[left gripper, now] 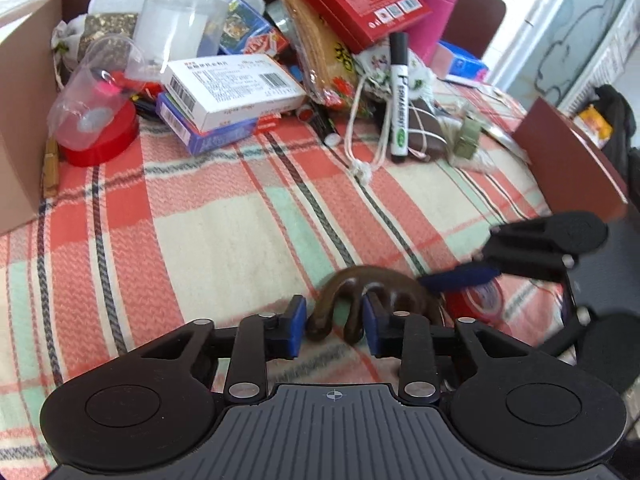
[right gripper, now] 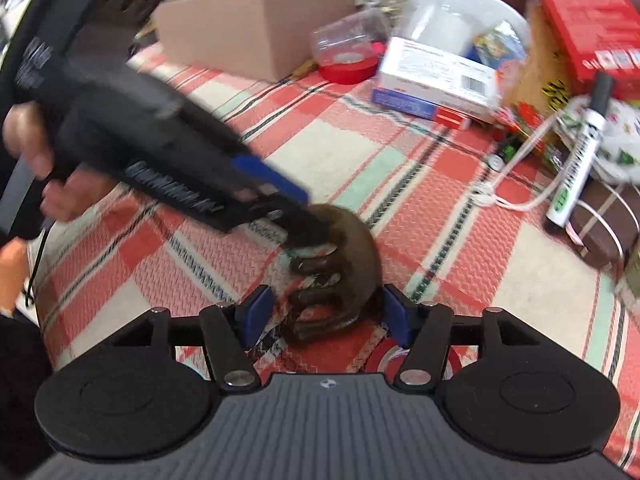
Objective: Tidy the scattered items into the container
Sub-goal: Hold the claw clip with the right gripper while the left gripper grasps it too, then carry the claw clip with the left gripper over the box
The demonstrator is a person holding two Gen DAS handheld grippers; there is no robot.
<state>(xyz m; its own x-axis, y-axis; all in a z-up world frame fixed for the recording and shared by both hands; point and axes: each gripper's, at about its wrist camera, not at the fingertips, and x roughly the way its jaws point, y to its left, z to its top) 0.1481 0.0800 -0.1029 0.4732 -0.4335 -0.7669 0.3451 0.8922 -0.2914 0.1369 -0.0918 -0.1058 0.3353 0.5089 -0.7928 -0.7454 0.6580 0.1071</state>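
Left gripper (left gripper: 334,328) pinches the brown claw hair clip (left gripper: 360,292) near the plaid cloth's (left gripper: 224,216) front edge. Right gripper (right gripper: 326,316) stands spread around it, pads clear. Risk: a thin hold on the prongs may slip before the cardboard box (right gripper: 256,16).
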